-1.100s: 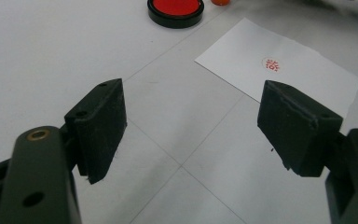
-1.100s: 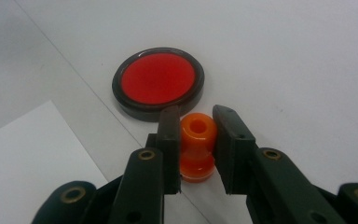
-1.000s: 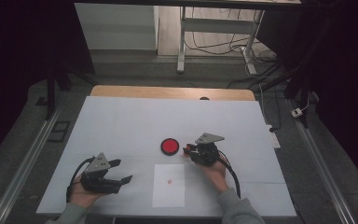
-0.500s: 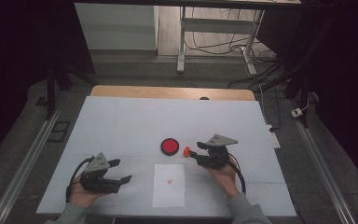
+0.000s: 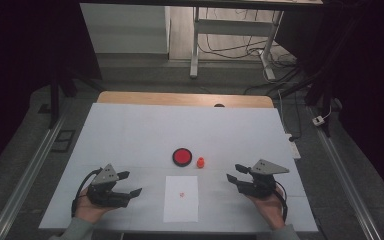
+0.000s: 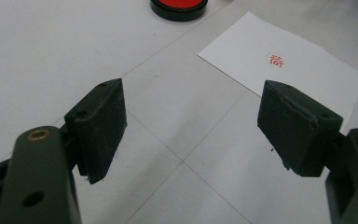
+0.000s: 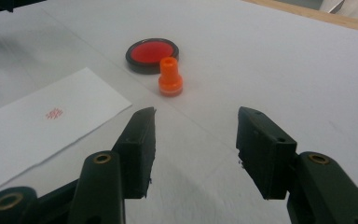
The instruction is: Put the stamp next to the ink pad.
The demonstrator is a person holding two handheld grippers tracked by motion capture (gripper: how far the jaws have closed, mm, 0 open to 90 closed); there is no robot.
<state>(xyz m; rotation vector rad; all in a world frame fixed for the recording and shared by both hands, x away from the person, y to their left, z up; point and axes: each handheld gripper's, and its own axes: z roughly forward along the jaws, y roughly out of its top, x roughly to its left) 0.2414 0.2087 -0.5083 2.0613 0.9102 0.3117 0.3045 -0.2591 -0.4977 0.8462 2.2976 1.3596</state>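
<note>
White table [image 5: 130,130] is bearing paper sheet [image 5: 181,198] w/ red ink pad [image 5: 182,156] beyond, orange stamp [image 5: 200,162] standing upright just right of pad, ahead-left of nearer right gripper [image 5: 236,179], released & empty; left gripper [image 5: 130,183] idling wide open

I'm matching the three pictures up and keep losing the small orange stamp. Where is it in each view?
High view: the orange stamp stands upright near the centre, just right of the red ink pad.
Left gripper view: not in it; the ink pad sits at the top edge.
Right gripper view: upper centre, in front of the ink pad.
Shared landmark: the stamped white paper.
</note>
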